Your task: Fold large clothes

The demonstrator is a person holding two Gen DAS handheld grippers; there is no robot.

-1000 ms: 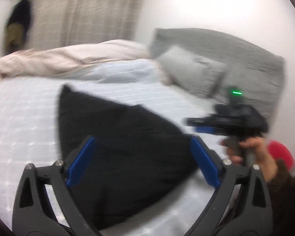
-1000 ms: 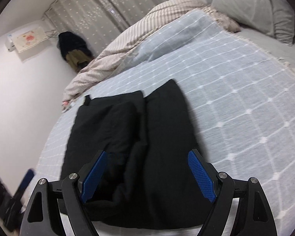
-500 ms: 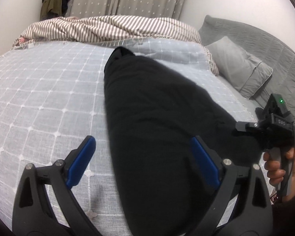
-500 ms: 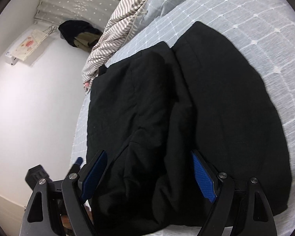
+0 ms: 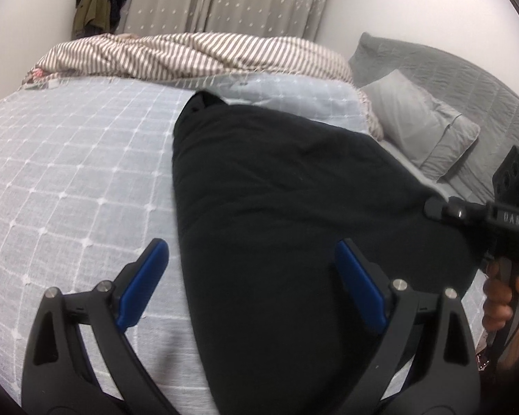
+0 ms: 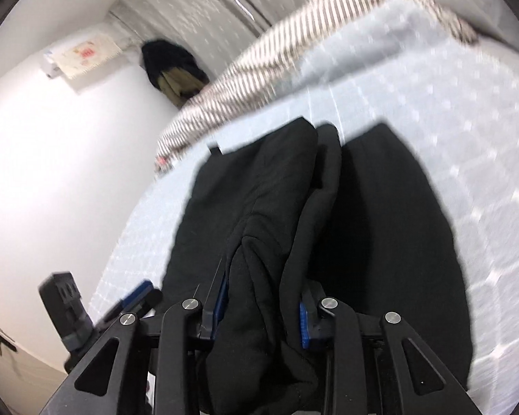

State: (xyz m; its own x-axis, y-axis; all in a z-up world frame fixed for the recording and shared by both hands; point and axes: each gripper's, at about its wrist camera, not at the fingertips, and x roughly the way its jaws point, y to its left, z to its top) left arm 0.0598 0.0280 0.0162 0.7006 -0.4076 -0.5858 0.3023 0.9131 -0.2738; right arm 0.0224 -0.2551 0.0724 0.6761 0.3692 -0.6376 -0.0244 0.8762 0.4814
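Right gripper [image 6: 259, 314] is closing on a bunch of black clothes [image 6: 315, 228], prob. pinching it. Left gripper [image 5: 249, 283] is spread wide, holding nothing.

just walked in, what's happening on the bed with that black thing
A person holding a gripper in each hand is folding a black garment spread on the checked bedspread. The right gripper is closing on a bunched fold at the garment's near edge, fabric between its pads. The left gripper is open over the garment's near end, gripping nothing.
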